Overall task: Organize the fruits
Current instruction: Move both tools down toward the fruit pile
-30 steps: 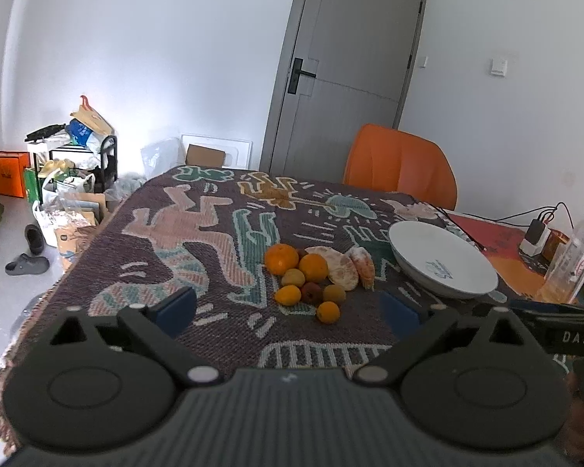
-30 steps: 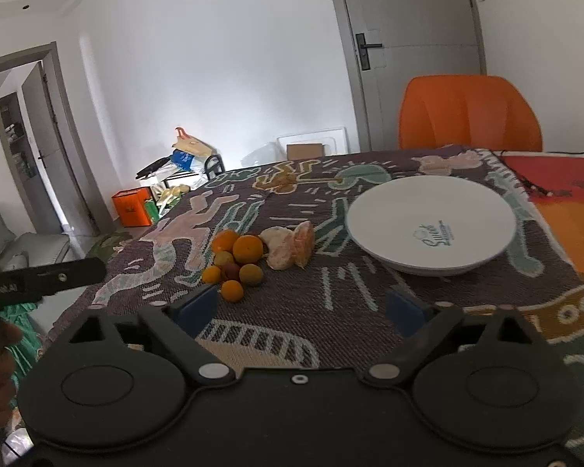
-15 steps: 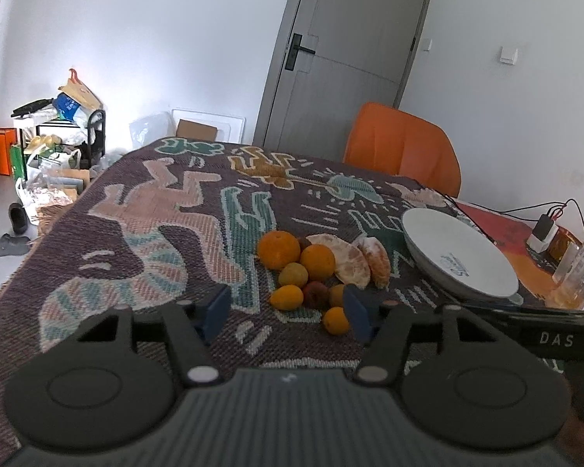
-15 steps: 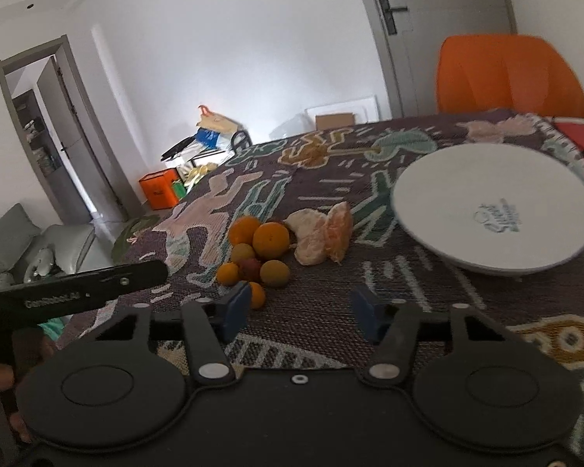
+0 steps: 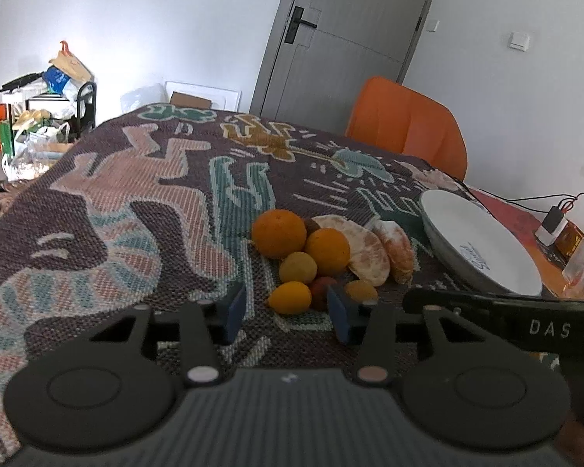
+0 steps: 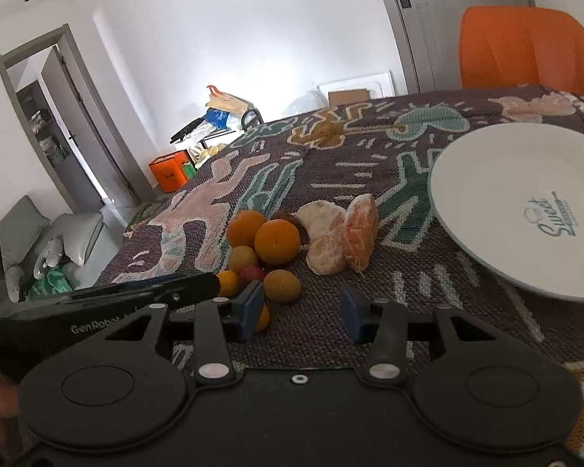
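Note:
A heap of fruit lies on the patterned cloth: two oranges [image 5: 278,233] [image 6: 277,241], several small yellow and orange fruits [image 5: 290,297] [image 6: 281,286], a red one [image 6: 252,273] and two peeled citrus pieces [image 5: 364,251] [image 6: 325,237]. To the right stands a white plate [image 5: 482,249] [image 6: 525,210] with nothing on it. My left gripper [image 5: 288,317] is just short of the nearest small fruits, its jaws closing with nothing pressed between them. My right gripper [image 6: 300,313] hovers in front of the heap. Its jaws are closing over bare cloth, and a small orange fruit [image 6: 262,317] sits by its left pad.
The two grippers are close side by side, each showing in the other's view as a black bar [image 5: 506,311] [image 6: 116,303]. An orange chair [image 5: 405,124] stands beyond the table. A bottle and a charger with cables [image 5: 553,225] sit at the right edge.
Both grippers have moved forward and down toward the fruit heap. The jaws of both have narrowed a great deal. The fruit and the plate have not moved.

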`<action>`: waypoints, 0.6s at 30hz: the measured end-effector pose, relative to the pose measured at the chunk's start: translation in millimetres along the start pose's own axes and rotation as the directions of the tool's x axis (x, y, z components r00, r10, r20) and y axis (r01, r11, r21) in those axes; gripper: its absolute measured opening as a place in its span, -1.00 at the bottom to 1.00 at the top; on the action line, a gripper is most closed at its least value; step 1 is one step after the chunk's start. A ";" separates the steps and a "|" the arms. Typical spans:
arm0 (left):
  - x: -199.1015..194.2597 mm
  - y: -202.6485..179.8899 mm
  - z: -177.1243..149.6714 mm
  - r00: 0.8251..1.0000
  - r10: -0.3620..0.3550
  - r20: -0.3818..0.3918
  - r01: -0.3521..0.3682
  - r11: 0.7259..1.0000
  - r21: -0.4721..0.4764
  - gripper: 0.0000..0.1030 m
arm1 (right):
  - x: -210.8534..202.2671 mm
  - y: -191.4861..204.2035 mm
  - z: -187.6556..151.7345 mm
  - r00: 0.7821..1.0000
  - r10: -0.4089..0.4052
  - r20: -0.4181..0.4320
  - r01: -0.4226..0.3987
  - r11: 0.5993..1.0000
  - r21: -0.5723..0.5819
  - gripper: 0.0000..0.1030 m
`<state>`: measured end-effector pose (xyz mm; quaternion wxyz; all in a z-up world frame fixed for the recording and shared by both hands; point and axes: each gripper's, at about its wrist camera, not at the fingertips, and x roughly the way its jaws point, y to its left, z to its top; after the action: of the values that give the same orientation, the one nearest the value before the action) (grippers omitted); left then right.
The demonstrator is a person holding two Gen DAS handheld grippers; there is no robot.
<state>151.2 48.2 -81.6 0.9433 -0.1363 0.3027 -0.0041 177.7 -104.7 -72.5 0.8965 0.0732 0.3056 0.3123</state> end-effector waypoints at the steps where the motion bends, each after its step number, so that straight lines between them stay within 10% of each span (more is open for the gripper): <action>1: 1.8 0.4 -1.0 1.000 -0.003 -0.001 0.003 1.000 -0.001 -0.14 | 2.5 0.0 0.9 1.000 0.005 -0.004 -0.005 1.000 0.000 -0.13; 18: 9.9 16.5 -4.6 0.999 -0.052 0.013 0.053 0.997 -0.060 -0.49 | 38.8 8.5 10.5 0.998 0.029 -0.062 -0.030 0.999 -0.017 -0.24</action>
<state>155.4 61.9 -95.1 0.9401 -0.1726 0.2935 -0.0191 203.5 -73.9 -80.8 0.8825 0.0597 0.3294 0.3303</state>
